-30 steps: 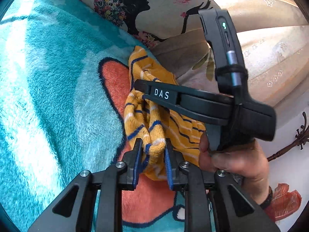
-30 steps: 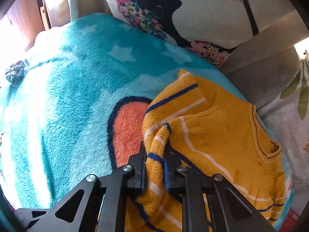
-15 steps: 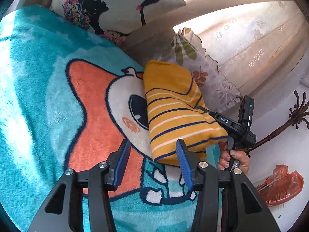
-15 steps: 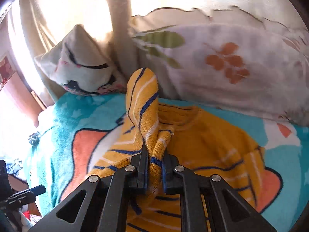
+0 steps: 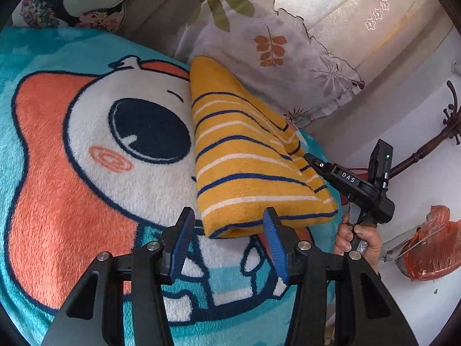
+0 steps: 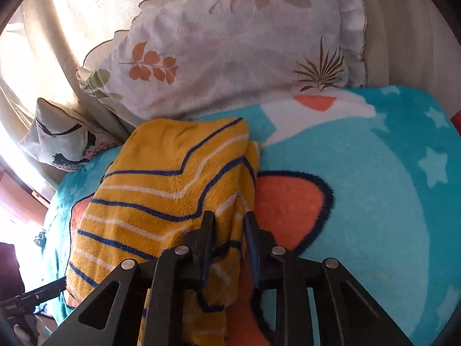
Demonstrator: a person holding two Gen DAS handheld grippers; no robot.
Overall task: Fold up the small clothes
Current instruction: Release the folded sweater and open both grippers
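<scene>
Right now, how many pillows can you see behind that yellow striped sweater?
2. The leaf-print pillow stands right behind the sweater. The pillow with the dark figure and flowers leans further left, by the curtain. Others may be hidden.

The left gripper (image 5: pixel 227 238) stands open and empty, while the right gripper (image 6: pixel 229 240), hand-held (image 5: pixel 355 238), has just been parting its jaws.

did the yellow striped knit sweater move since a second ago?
Yes. The yellow striped knit sweater, bunched then, now lies folded toward the leaf-print pillow.
</scene>
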